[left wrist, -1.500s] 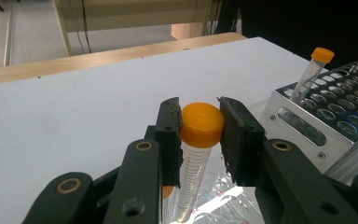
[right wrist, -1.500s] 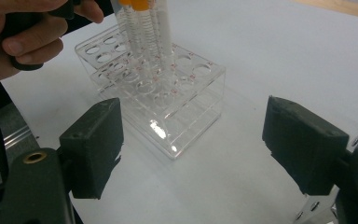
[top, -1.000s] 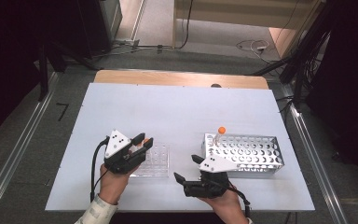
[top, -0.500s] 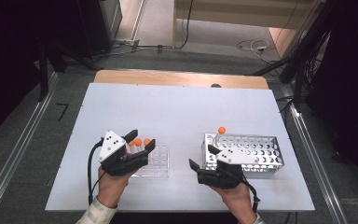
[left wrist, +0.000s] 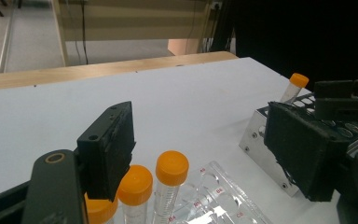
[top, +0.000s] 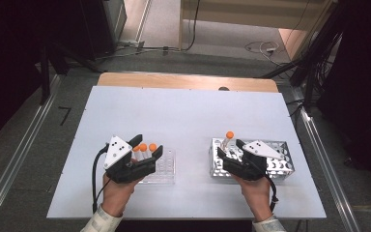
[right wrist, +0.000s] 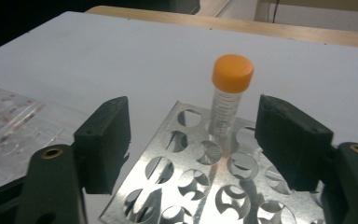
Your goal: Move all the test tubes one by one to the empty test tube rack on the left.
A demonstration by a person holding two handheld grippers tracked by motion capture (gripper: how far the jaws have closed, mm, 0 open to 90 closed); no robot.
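Over the metal rack (right wrist: pixel 186 186), the right gripper (right wrist: pixel 193 140) gapes around one orange-capped tube (right wrist: pixel 229 100) (untouched); the left gripper (left wrist: pixel 205 154) gapes too.

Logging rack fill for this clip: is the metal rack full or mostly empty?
Mostly empty. One orange-capped tube stands in the metal rack; every other hole seen in the right gripper view is open.

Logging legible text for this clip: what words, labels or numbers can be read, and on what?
Red well labels on the clear plastic rack: blurred; possibly "B4", not certain.
Graduation marks on the tube in the metal rack: too small to read.
No other text found.
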